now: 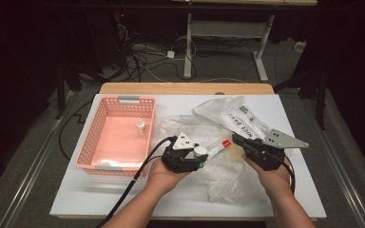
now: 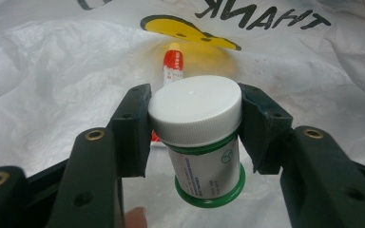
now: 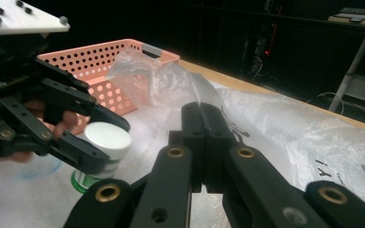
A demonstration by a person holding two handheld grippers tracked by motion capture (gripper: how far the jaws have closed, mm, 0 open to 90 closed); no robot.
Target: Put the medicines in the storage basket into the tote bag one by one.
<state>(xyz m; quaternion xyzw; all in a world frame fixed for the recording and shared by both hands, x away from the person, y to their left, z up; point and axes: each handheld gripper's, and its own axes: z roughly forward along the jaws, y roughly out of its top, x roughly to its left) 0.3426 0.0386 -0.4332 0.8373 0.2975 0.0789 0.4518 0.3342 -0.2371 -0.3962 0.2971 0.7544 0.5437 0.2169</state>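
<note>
The jaws of the left gripper [image 2: 195, 128] pinch a small jar [image 2: 204, 142] by its ribbed white cap, at the middle of the left gripper view. The jar's body is white with a green rim at its base and a printed label too small to read. Beyond it, that view brings out a red-capped tube [image 2: 173, 66] lying on a white plastic bag [image 2: 52, 71] with a yellow mark and mirrored black lettering, cut off at the top edge. The jaws of the right gripper [image 3: 203, 137] are pressed together on a thin fold of clear plastic wrap [image 3: 157, 80], at the centre of the right gripper view. In the high view, the jar [image 1: 200, 151] sits at centre frame above the white counter [image 1: 76, 194], the tube's [image 1: 221, 146] red end just right of it, between the left gripper [image 1: 197, 156] and the right gripper [image 1: 240, 141]. At left, a pink basket [image 1: 97, 123] holds a small white bottle [image 1: 141, 126]; its details are hard to make out.
</note>
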